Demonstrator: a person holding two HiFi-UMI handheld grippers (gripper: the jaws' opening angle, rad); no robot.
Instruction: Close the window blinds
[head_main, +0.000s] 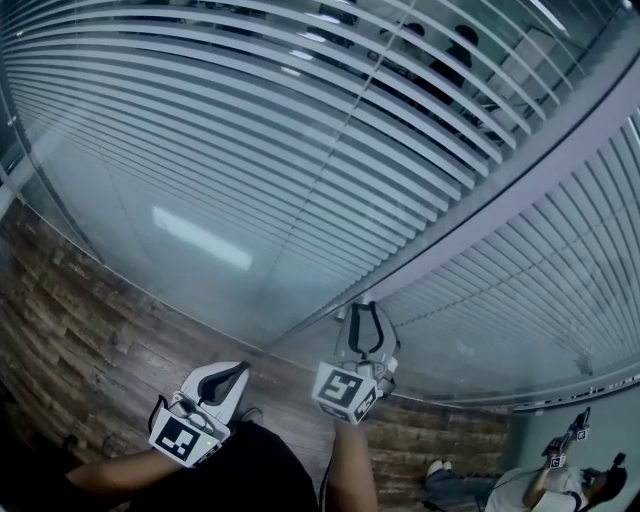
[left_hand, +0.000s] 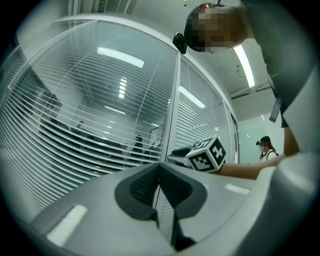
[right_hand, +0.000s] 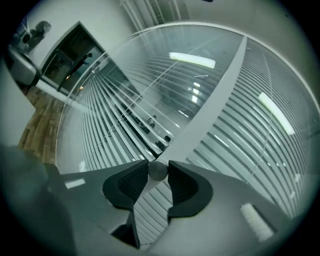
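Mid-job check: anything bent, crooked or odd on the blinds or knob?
Nothing stands out. The slats of the left blind and right blind run even and parallel, none bent or sagging. The right gripper is shut on the knob at the frame; the left gripper is shut, empty.

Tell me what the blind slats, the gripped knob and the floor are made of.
Blind slats: thin, pale, satin strips, probably painted aluminium or plastic. Knob: smooth grey ball with a dull sheen, metal or plastic. Floor: brown grained planks, wood or wood-look laminate.
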